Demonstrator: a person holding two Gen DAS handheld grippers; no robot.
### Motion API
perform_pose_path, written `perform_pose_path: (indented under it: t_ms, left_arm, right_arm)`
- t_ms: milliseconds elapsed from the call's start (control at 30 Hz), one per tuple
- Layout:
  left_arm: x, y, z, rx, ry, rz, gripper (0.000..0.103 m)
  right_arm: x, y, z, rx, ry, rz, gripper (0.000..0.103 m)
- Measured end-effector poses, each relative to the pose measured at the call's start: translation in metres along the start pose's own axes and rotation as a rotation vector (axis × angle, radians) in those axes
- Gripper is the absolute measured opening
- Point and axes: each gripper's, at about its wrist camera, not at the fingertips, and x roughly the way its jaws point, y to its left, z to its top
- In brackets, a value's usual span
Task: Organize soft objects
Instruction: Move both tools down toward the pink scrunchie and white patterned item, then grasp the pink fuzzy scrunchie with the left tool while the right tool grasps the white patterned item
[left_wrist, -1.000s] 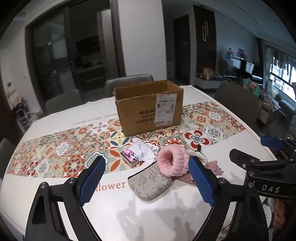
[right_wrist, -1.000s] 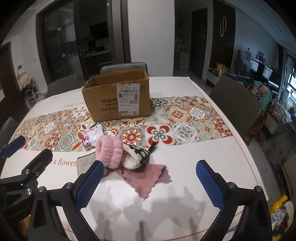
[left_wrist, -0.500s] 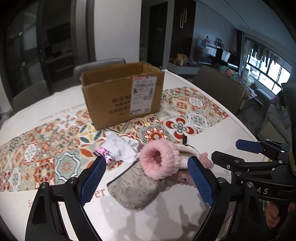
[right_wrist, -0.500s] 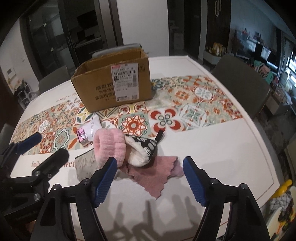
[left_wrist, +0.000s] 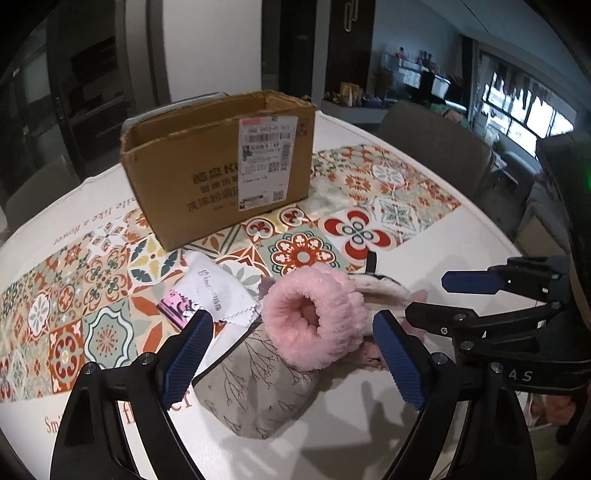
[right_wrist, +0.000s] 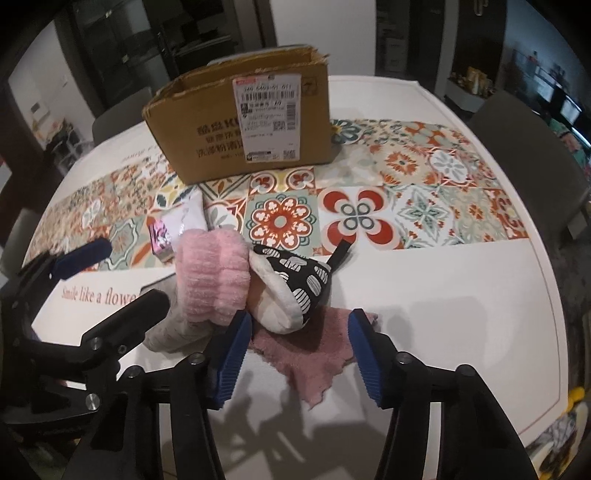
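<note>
A pile of soft things lies on the table in front of an open cardboard box (left_wrist: 221, 162) (right_wrist: 247, 122). A fluffy pink band (left_wrist: 314, 317) (right_wrist: 210, 273) rests on a grey printed pouch (left_wrist: 258, 391). Beside it lie a black-and-white patterned pouch (right_wrist: 295, 277), a pink cloth (right_wrist: 317, 358) and a white cloth (left_wrist: 214, 288). My left gripper (left_wrist: 291, 354) is open, its pads either side of the pink band and grey pouch. My right gripper (right_wrist: 299, 354) is open, low over the pink cloth, close to the patterned pouch.
A small pink packet (left_wrist: 177, 310) (right_wrist: 160, 240) lies left of the pile. The table (right_wrist: 461, 314) has a patterned tile runner and a white rim. Grey chairs (right_wrist: 524, 147) stand around it.
Both grippers have moved forward and down toward the pile. The right gripper's jaws have narrowed but stay open. The objects have not moved.
</note>
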Motion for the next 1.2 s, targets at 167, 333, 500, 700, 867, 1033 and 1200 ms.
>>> perform_pose_path:
  t_ms: [167, 333, 500, 700, 867, 1033, 1200]
  left_arm:
    - [0.013, 0.002, 0.001, 0.003, 0.019, -0.022, 0.089]
    - [0.029, 0.005, 0.002, -0.015, 0.045, -0.048, 0.088]
    - [0.045, 0.006, 0.003, -0.031, 0.069, -0.061, 0.084]
    - [0.056, 0.005, 0.002, -0.061, 0.093, -0.107, 0.072]
    - [0.058, 0.004, 0.002, -0.092, 0.102, -0.120, 0.043]
    - [0.053, 0.005, 0.001, -0.118, 0.100, -0.105, 0.029]
    - [0.044, 0.003, -0.001, -0.136, 0.099, -0.091, 0.026]
  right_arm:
    - [0.014, -0.001, 0.001, -0.022, 0.045, 0.021, 0.049]
    - [0.020, -0.002, 0.007, -0.039, 0.050, 0.023, 0.043]
    - [0.027, -0.004, 0.012, -0.047, 0.054, 0.020, 0.038]
    - [0.034, -0.008, 0.014, -0.036, 0.069, 0.037, 0.030]
    - [0.039, -0.011, 0.013, -0.013, 0.089, 0.076, 0.022]
    - [0.038, -0.011, 0.014, -0.012, 0.076, 0.087, 0.020]
    - [0.045, -0.018, 0.015, 0.022, 0.087, 0.095, 0.020]
